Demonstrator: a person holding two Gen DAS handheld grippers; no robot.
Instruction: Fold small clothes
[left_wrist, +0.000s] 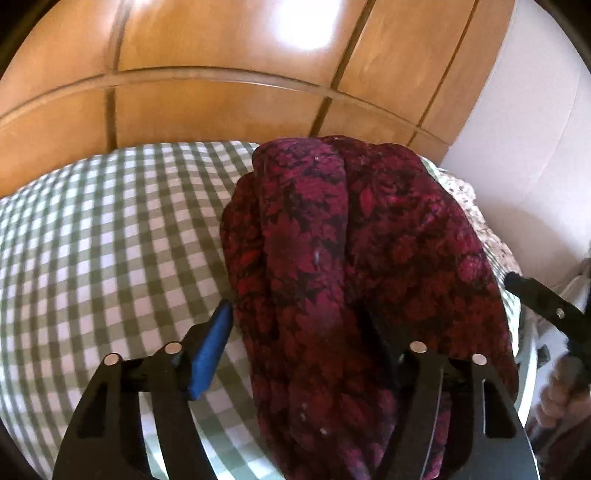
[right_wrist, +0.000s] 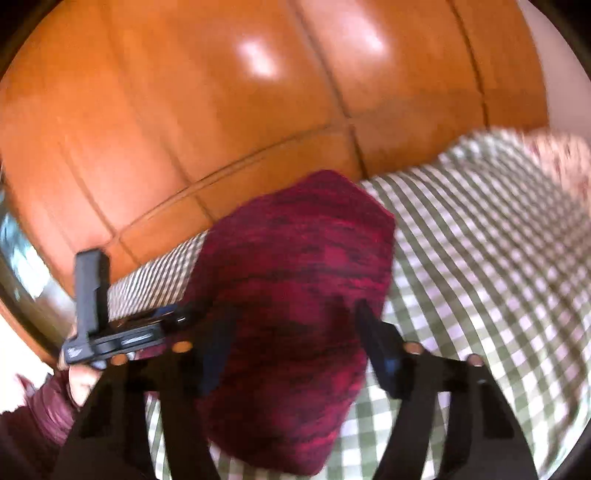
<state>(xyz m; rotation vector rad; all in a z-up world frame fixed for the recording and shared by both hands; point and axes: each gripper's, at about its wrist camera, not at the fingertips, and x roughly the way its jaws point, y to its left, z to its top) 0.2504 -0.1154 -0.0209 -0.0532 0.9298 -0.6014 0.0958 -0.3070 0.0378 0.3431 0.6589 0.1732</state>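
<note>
A dark red floral garment (left_wrist: 332, 258) lies bunched in long folds on the green-and-white checked bed cover (left_wrist: 92, 240). My left gripper (left_wrist: 295, 325) is open, its blue left fingertip (left_wrist: 210, 354) beside the cloth; the right finger is partly under a fold. In the blurred right wrist view the same garment (right_wrist: 295, 295) fills the gap of my right gripper (right_wrist: 291, 332), whose jaws stand apart either side of it. The left gripper shows at that view's left edge (right_wrist: 122, 332), and the right gripper at the left view's right edge (left_wrist: 546, 302).
A wooden wardrobe (left_wrist: 221, 74) rises just behind the bed. A pale floral cloth (left_wrist: 476, 218) lies at the bed's right side by a white wall (left_wrist: 535, 129). The checked cover (right_wrist: 498, 258) stretches to the right in the right wrist view.
</note>
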